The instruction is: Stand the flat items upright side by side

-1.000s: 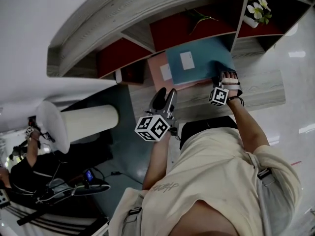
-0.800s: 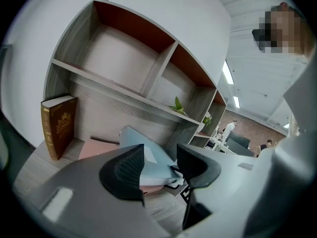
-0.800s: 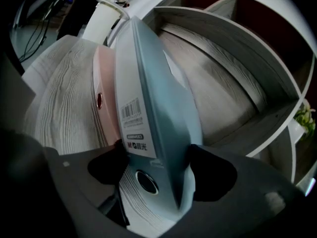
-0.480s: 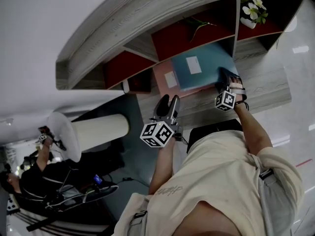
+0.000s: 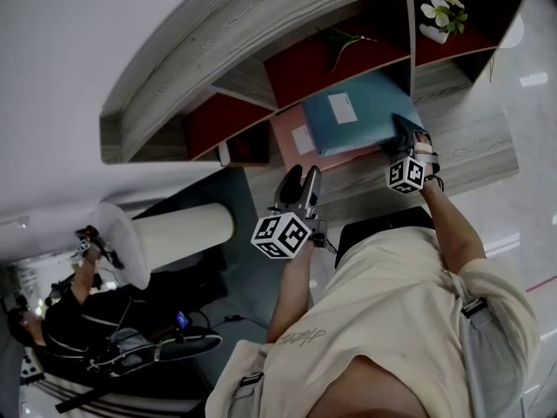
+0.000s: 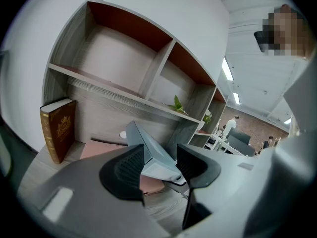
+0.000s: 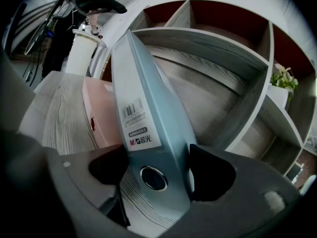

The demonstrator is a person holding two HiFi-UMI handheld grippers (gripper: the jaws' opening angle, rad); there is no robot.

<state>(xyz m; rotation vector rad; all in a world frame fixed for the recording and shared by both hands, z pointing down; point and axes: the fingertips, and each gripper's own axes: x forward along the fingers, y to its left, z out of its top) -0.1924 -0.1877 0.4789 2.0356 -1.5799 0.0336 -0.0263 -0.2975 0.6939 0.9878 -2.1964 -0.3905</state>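
My right tool [image 5: 404, 132], jaws just closing, grips the binder [image 5: 359, 111], seemingly half-raised; next, tip it upright. Left tool [image 5: 302, 176] gapes empty.

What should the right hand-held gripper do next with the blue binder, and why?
Probably tip the blue binder fully upright on the desk. The right hand-held gripper, whose jaws have just been closing, grips its spine; it leans tilted while the pink binder lies flat beside it.

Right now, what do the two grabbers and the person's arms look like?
The left gripper and right gripper are grey, each with two dark ribbed pads and a white cube bearing black square markers. The person wears a cream short-sleeved shirt.
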